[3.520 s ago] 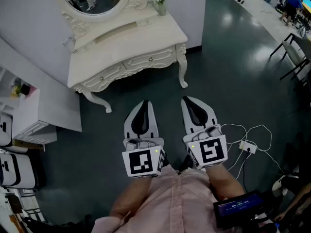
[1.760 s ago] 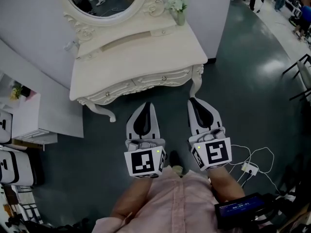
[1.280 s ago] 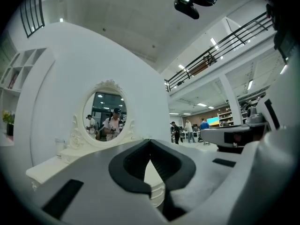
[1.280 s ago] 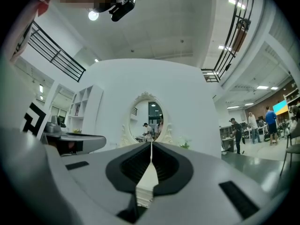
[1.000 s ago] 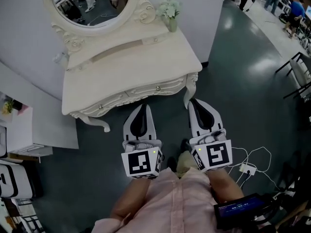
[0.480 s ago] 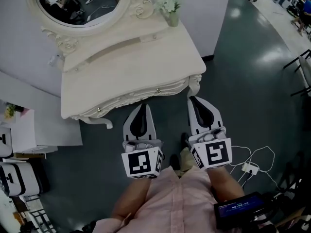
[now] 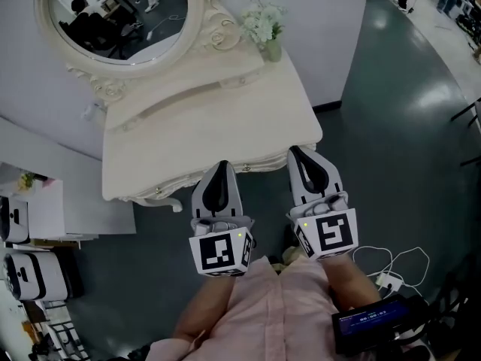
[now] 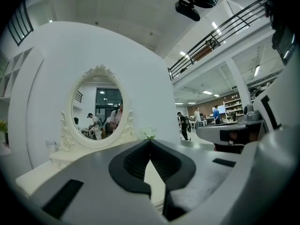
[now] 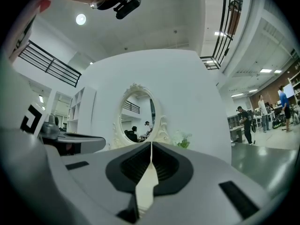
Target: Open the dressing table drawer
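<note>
**Drawer of dressing table: shut, untouched, tongs closing in from the front**

Drawer front [image 7: 255, 165]: set in the carved apron under the front edge of the white table [image 7: 210, 119]. Shows only as a thin strip seen from above. Carries a right knob [image 7: 244, 168]; a left knob [image 7: 158, 192] sits further along the same apron. Looks flush, so judged shut. Cannot tell which of the two knobs belongs to the drawer meant.

Long axis: runs across the line of approach, lower at the head view's left and higher at its right.

Left tongs [image 7: 222, 164]: clenched, tips meeting, nothing between. Held level, tip at the table's front edge, between the two knobs and just beside the right one.

Right tongs [image 7: 294, 150]: clenched, nothing between. Held level, tip by the table's right front corner, past the right knob.

Bearing: lies just ahead of and slightly below both tips. Left tongs judged nearer to either knob.

On the table, well behind the drawer: oval mirror [image 7: 113, 13], flower vase [image 7: 264, 28].
</note>
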Available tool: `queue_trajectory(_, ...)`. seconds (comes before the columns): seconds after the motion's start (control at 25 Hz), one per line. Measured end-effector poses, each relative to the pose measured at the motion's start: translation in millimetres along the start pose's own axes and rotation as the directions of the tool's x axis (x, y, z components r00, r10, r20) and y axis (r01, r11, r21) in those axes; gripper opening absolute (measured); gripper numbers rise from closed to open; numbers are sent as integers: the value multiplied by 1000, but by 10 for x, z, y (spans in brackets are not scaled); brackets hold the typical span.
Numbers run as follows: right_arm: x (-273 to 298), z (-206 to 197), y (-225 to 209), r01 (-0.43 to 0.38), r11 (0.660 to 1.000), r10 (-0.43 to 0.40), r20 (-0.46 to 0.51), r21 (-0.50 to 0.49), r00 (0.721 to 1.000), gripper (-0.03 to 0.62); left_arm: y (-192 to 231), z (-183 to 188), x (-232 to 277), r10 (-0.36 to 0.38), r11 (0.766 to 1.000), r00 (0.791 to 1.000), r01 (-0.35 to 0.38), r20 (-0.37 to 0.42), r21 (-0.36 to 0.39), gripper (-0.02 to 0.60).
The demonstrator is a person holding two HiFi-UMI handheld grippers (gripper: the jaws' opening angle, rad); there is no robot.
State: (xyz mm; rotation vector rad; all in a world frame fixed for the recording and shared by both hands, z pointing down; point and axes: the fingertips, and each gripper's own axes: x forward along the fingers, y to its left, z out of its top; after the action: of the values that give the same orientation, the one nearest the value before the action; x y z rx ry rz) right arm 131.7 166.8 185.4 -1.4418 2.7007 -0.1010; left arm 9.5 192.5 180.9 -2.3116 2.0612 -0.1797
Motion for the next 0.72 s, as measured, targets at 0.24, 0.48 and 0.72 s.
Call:
queue_trajectory(0.24, 250, 130, -184, -55, 998, 55, 29, -11, 998, 20, -51, 157, 245, 35, 999, 999, -36, 32, 19, 21)
queue_trajectory(0.48, 446, 177, -234, -83, 997, 83, 37, 0, 996, 20, 40, 216, 371, 66, 997, 997, -67, 30, 29, 21)
queue_trajectory(0.72, 613, 71, -245, -80, 997, 80, 19, 13, 997, 20, 166, 126, 477, 79, 996, 997, -80, 9, 30, 21)
